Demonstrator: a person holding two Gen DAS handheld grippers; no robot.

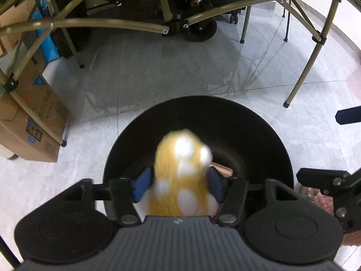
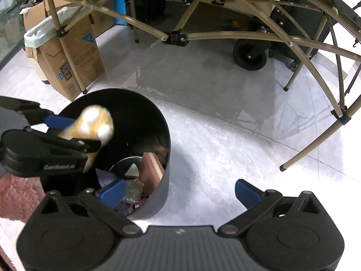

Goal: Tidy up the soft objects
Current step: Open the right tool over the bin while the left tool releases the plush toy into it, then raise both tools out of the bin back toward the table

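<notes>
A yellow plush toy with white spots [image 1: 182,178] is clamped between the blue pads of my left gripper [image 1: 178,181], which is shut on it and holds it over the mouth of a black round bin [image 1: 270,140]. In the right wrist view the same plush toy [image 2: 94,124] hangs above the bin [image 2: 155,117], held by the left gripper [image 2: 74,133]. Inside the bin lie a pink-brown block [image 2: 151,169], a purple soft item [image 2: 105,177] and a greenish soft item [image 2: 134,189]. My right gripper [image 2: 180,192] stands open by the bin's near rim, nothing between its fingers.
Cardboard boxes [image 2: 76,52] and a lined waste bin [image 2: 36,45] stand at the left. Tan folding-frame legs [image 2: 315,140] arch over the glossy grey floor [image 2: 214,103]. A wheeled black cart [image 2: 250,54] sits behind. A pink rug [image 2: 18,198] lies at the lower left.
</notes>
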